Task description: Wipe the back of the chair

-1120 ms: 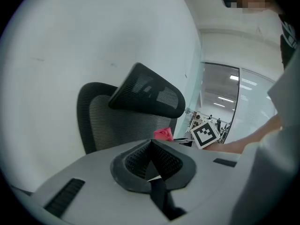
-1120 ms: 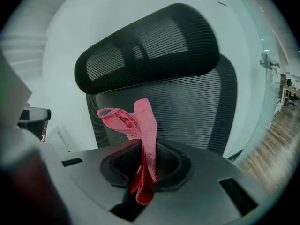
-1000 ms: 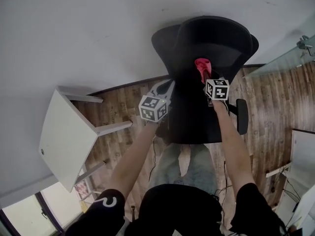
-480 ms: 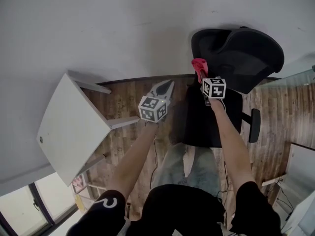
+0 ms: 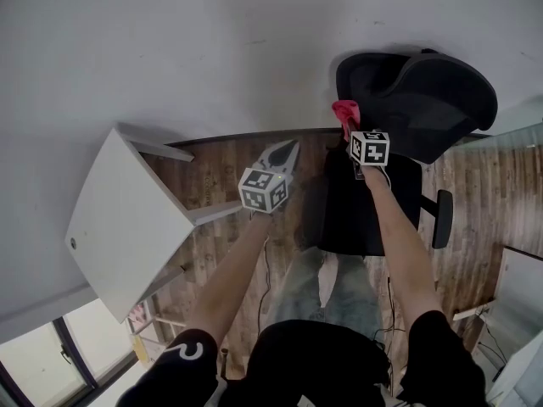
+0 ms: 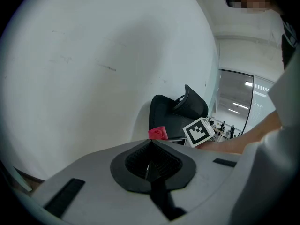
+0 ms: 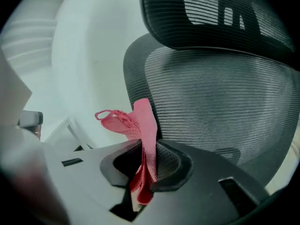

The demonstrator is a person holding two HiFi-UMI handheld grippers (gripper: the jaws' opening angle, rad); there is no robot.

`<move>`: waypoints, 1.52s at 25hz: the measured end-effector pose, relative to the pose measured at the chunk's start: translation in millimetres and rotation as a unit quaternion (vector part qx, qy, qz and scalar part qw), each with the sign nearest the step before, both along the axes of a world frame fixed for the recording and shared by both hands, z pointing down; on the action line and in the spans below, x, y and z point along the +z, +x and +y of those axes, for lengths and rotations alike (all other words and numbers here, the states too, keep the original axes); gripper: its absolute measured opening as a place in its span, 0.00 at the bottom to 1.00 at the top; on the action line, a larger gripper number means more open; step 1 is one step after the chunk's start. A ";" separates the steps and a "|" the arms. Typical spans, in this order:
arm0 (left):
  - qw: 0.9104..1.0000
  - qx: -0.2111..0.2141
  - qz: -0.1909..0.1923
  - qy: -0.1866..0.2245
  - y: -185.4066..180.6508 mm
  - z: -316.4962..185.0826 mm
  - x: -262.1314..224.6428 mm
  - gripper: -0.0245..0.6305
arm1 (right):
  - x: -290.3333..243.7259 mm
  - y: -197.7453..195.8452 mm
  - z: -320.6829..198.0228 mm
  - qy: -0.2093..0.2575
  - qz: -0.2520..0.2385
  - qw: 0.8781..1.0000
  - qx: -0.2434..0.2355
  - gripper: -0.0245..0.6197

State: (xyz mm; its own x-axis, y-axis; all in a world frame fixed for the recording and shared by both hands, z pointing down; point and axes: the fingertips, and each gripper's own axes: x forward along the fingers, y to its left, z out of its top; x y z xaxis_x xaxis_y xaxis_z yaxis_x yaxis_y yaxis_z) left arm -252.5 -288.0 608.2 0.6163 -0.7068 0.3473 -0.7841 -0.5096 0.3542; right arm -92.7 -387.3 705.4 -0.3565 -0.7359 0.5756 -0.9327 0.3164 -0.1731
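Pink cloth point(image 7: 143, 125) is clamped in our right gripper point(image 7: 149, 153), its free end sticking up just beside the edge of the black mesh chair back point(image 7: 220, 102), below the headrest point(image 7: 211, 13); we cannot tell whether cloth and mesh touch. That gripper's marker cube point(image 5: 370, 148) bears black-and-white square patterns. Our left gripper point(image 6: 151, 146), jaws together on nothing, is held apart from the chair, facing the white wall point(image 6: 93, 55).
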 end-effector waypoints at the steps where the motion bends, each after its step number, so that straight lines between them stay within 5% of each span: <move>1: 1.000 0.000 0.000 -0.001 4.3 -1.7 0.5 0.07 | 1.9 4.0 -1.3 -0.002 0.000 1.000 0.002 0.15; 13: 1.000 0.005 -0.011 0.005 76.2 -12.2 -11.2 0.07 | 1.4 70.1 -8.3 -0.006 -0.009 1.000 -0.004 0.15; 38: 0.999 0.044 -0.007 0.012 274.2 0.3 -15.5 0.07 | -8.7 287.2 9.0 -0.002 -0.009 0.999 0.051 0.15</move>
